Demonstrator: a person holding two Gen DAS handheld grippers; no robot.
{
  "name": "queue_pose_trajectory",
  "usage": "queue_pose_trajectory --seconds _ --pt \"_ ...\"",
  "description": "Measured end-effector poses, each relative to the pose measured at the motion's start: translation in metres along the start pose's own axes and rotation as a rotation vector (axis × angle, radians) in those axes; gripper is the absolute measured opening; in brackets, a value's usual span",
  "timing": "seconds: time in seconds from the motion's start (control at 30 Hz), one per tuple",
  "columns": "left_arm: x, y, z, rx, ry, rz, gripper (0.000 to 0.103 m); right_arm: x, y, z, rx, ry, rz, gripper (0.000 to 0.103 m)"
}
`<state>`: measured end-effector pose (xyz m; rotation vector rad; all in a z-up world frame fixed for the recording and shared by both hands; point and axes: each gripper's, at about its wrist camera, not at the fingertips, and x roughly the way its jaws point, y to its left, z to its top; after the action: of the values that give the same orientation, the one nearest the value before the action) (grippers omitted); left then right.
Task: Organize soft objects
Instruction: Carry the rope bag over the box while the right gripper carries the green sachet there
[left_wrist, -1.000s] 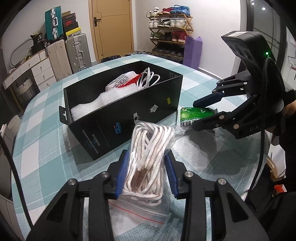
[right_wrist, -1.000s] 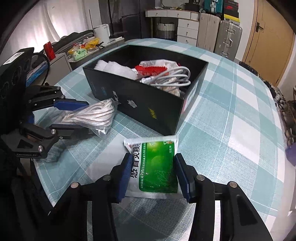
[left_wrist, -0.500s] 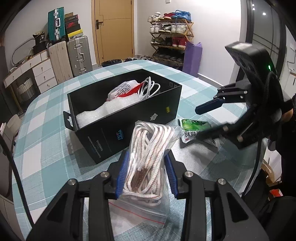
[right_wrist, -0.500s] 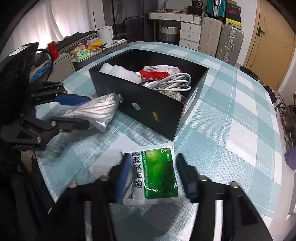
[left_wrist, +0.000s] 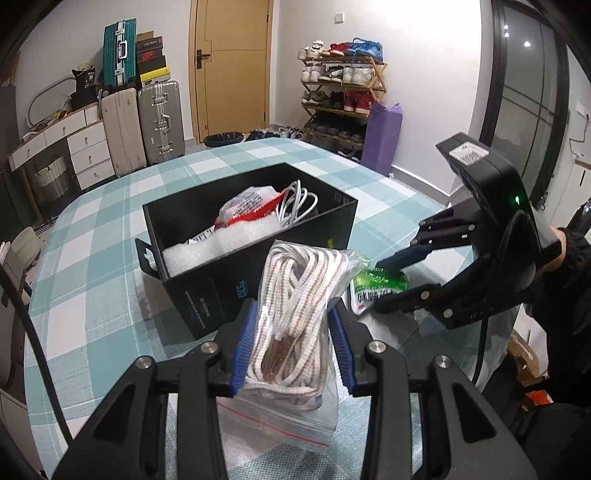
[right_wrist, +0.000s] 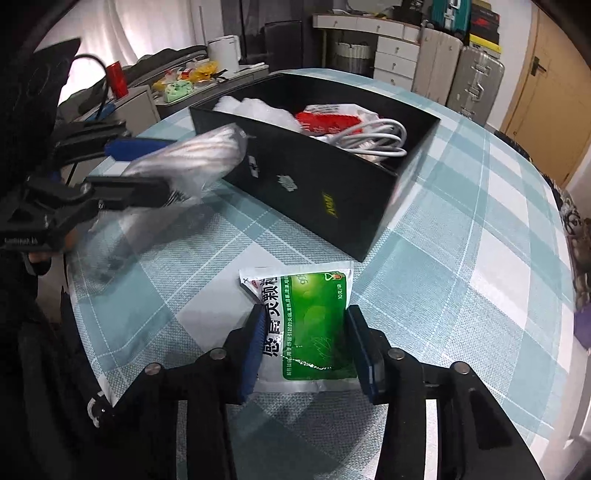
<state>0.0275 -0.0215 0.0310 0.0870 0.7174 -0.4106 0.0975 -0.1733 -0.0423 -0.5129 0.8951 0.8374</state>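
My left gripper (left_wrist: 291, 343) is shut on a clear zip bag of coiled white rope (left_wrist: 295, 317) and holds it lifted above the table, near the front wall of the black box (left_wrist: 207, 295). It shows blurred in the right wrist view (right_wrist: 184, 162). My right gripper (right_wrist: 306, 347) is shut on a green and white packet (right_wrist: 310, 328), raised off the table; it also shows in the left wrist view (left_wrist: 380, 286). The box (right_wrist: 314, 184) holds white foam (left_wrist: 221, 240), a red and white packet (right_wrist: 328, 118) and a white cable (right_wrist: 373, 140).
The checked teal tablecloth (right_wrist: 461, 221) covers a round table whose edge runs close on my side. Suitcases (left_wrist: 159, 118), a dresser (left_wrist: 62, 147) and a shoe rack (left_wrist: 343, 92) stand beyond the table.
Both grippers have risen. The rope bag has lifted toward the box's front wall. The green packet has left the table in the right gripper.
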Motion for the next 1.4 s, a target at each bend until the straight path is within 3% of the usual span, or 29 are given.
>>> queue_pose_trajectory --seconds 0.23,0.47,0.73,1.03,1.4 --pt "-0.012 0.001 0.005 -0.005 -0.04 0.01 0.038 -0.012 0.013 0.004 -0.043 -0.038 0.025 0.041" --pt "-0.027 0.011 0.012 -0.075 -0.107 0.029 0.038 -0.042 0.02 0.013 -0.052 -0.156 0.043 0.041" --pt "-0.037 0.022 0.02 -0.139 -0.167 0.083 0.038 -0.069 0.007 0.021 0.022 -0.275 0.004 0.041" --pt "-0.028 0.045 0.029 -0.218 -0.181 0.176 0.038 -0.077 -0.011 0.029 0.157 -0.359 -0.021 0.041" --pt "-0.007 0.058 0.045 -0.245 -0.174 0.216 0.038 -0.068 -0.018 0.055 0.224 -0.399 -0.007 0.041"
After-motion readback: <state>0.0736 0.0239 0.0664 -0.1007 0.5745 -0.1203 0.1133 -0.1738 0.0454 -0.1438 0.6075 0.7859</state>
